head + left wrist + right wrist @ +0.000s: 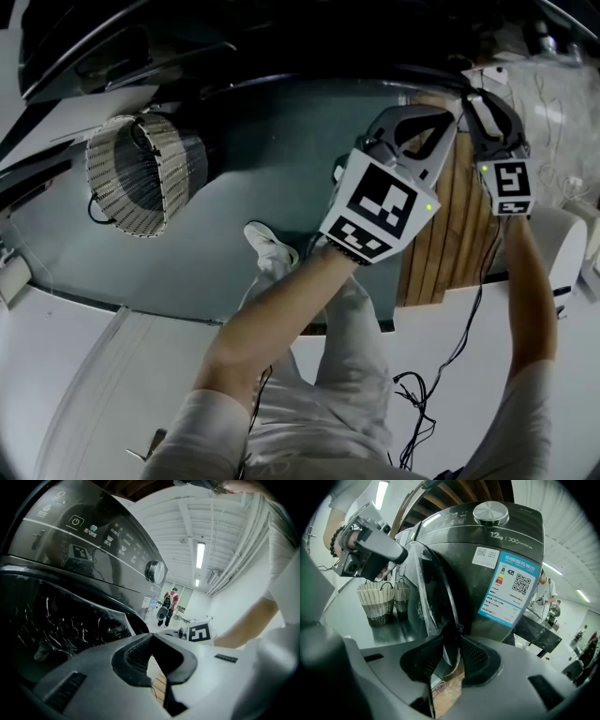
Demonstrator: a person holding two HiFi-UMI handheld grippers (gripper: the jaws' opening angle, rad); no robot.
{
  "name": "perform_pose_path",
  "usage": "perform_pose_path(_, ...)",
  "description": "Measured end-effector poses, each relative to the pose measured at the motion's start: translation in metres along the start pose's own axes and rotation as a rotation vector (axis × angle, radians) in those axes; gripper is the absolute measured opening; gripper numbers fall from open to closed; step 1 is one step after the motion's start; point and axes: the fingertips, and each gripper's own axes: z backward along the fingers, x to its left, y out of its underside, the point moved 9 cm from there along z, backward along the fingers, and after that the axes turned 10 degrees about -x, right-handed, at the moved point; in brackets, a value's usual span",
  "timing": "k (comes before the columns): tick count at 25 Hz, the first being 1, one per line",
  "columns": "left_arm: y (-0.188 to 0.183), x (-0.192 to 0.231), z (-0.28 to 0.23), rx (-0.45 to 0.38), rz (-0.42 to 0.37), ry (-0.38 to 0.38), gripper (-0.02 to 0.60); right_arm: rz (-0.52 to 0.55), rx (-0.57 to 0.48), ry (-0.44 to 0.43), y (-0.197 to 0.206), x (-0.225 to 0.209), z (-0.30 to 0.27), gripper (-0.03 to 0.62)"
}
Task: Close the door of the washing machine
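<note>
The dark washing machine [501, 559] stands ahead with its round glass door [433, 588] swung out. My right gripper [452, 651] has the door's dark rim between its pads, which close on it; in the head view it [478, 94] reaches toward the machine at the top right. My left gripper [152, 641] is shut with nothing in it, beside the door glass [61, 620] and under the control panel [93, 541] with its knob [154, 571]. From above, the left gripper [445, 114] hangs just left of the right one.
A wicker basket [141, 173] lies on the dark floor at the left. Wooden boards [450, 234] lie under the grippers. Cables [412, 412] trail on the white floor by my legs. A person in red [169, 604] stands far off.
</note>
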Motion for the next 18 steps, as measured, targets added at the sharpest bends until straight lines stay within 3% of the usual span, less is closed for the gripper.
perform_pose_path(12,0.003,-0.0007,-0.0037,-0.023,0.008,-0.008,0.003,-0.059,0.036,0.101,-0.0023,-0.0001,-0.007,0.11)
perform_pose_path(18,0.0015,0.0003,-0.0006,-0.047,0.021,-0.02,0.003,-0.082,0.057,0.108,-0.0043,-0.0027,-0.0096,0.114)
